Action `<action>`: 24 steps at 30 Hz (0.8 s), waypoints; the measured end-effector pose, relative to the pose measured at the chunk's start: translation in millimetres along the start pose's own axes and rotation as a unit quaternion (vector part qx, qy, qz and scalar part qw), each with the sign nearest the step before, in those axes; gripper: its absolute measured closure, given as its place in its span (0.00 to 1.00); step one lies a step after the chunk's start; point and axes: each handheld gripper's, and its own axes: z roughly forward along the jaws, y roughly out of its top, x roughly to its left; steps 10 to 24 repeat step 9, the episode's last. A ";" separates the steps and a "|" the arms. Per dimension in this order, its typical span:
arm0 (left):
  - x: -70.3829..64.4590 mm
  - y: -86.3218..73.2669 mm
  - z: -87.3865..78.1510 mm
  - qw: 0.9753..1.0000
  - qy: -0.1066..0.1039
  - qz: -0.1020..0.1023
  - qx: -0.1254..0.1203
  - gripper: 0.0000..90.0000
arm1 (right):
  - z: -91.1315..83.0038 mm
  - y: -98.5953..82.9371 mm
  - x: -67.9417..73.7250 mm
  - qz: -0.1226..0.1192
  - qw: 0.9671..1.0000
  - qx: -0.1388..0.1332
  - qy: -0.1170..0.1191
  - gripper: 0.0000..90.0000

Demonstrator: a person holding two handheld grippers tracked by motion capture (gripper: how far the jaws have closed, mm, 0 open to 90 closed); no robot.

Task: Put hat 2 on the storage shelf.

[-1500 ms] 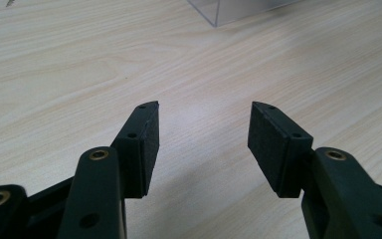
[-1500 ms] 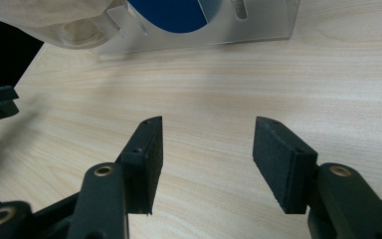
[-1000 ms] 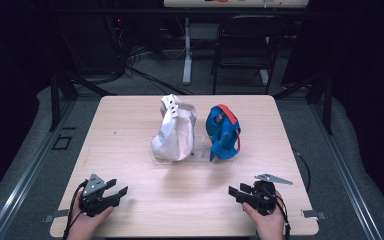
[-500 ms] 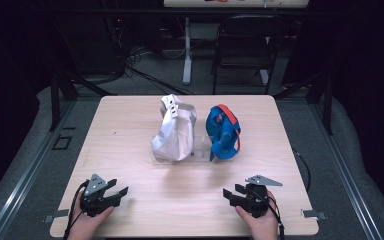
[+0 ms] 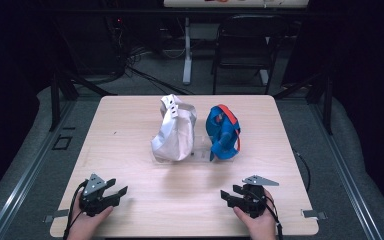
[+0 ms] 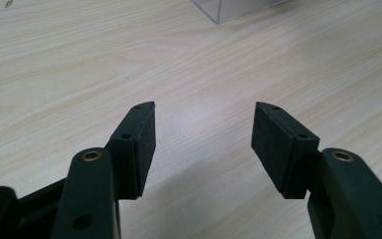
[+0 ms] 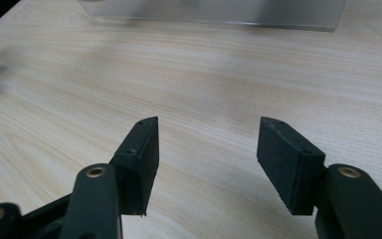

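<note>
Two grippers sit low at the near edge of the pale wooden table [image 5: 130, 130], one in each of the person's hands. Left gripper [image 5: 114, 192] at the near left corner, grey three-cornered plate on top, jaws spread apart with bare wood grain between the pads [image 6: 146, 144]; nothing held. Right gripper [image 5: 230, 194] at the near right, same plate, jaws likewise parted over bare tabletop, nothing between them. Both point toward the middle of the table. Well beyond them, about mid-table, a crumpled white bag [image 5: 174, 131] stands upright, and just beside it to the right a blue bag [image 5: 222, 134] with an orange strap, also upright. Both appear to rest on a clear plastic stand [image 5: 200, 154], whose edge shows at the top of the right gripper view [image 7: 214, 12] and as a corner in the left gripper view [image 6: 229, 9]. Grippers well apart from the bags. Dark chair [image 5: 242, 45] behind the table.
</note>
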 end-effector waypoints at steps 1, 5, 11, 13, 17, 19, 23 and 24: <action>-0.4 0.2 -0.4 1.000 0.000 0.000 0.000 0.48 | -0.8 0.5 -0.8 0.002 1.000 0.005 0.001 0.47; -4.9 1.8 -2.0 1.000 -0.020 -0.006 -0.009 0.48 | 0.5 0.8 -5.3 0.041 0.998 0.007 0.036 0.49; -15.2 5.9 -1.1 0.999 -0.046 -0.008 -0.024 0.48 | -3.6 1.3 -18.4 0.136 0.984 -0.011 0.118 0.49; -15.2 5.9 -1.1 0.999 -0.046 -0.008 -0.024 0.48 | -3.6 1.3 -18.4 0.136 0.984 -0.011 0.118 0.49; -15.2 5.9 -1.1 0.999 -0.046 -0.008 -0.024 0.48 | -3.6 1.3 -18.4 0.136 0.984 -0.011 0.118 0.49; -15.2 5.9 -1.1 0.999 -0.046 -0.008 -0.024 0.48 | -3.6 1.3 -18.4 0.136 0.984 -0.011 0.118 0.49; -15.2 5.9 -1.1 0.999 -0.046 -0.008 -0.024 0.48 | -3.6 1.3 -18.4 0.136 0.984 -0.011 0.118 0.49; -15.2 5.9 -1.1 0.999 -0.046 -0.008 -0.024 0.48 | -3.6 1.3 -18.4 0.136 0.984 -0.011 0.118 0.49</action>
